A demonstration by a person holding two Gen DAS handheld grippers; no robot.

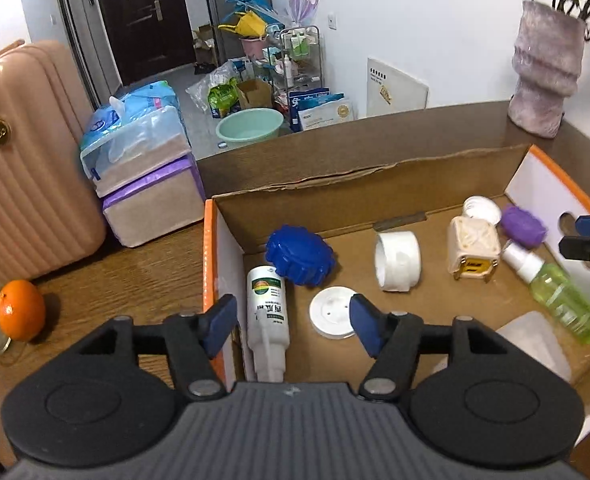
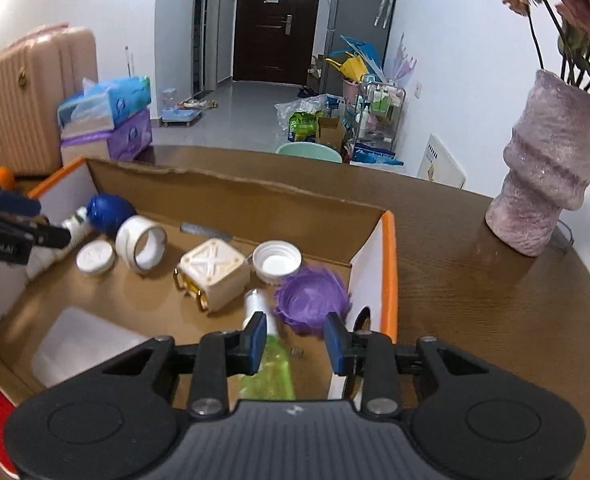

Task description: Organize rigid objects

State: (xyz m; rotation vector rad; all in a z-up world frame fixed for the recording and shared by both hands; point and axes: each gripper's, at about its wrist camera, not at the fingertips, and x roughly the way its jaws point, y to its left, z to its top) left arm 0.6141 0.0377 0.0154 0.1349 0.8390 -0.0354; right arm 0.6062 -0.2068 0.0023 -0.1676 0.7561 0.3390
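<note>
Cardboard box [image 1: 231, 240] holding scattered items (bare floor mid-front), left gripper [image 1: 293, 322] and right gripper [image 2: 295, 342] both spread, empty.

One cardboard box [image 1: 231, 248] sits on one desk [image 1: 135, 276]. Inside it are two bottles: one white [image 1: 266, 312] and one green spray bottle [image 1: 555, 292]. There are four lids or caps: one blue [image 1: 300, 254], one purple [image 1: 522, 226], one white ribbed [image 1: 481, 209] and one flat white [image 1: 332, 317]. Also inside are one white ring of tape [image 1: 397, 266], one cream cube [image 1: 473, 248] and one clear plastic tray [image 1: 535, 340]. Outside the box are one orange [image 1: 20, 315], one vase [image 1: 545, 70], one suitcase [image 1: 27, 160] and two tissue packs [image 1: 143, 152].
</note>
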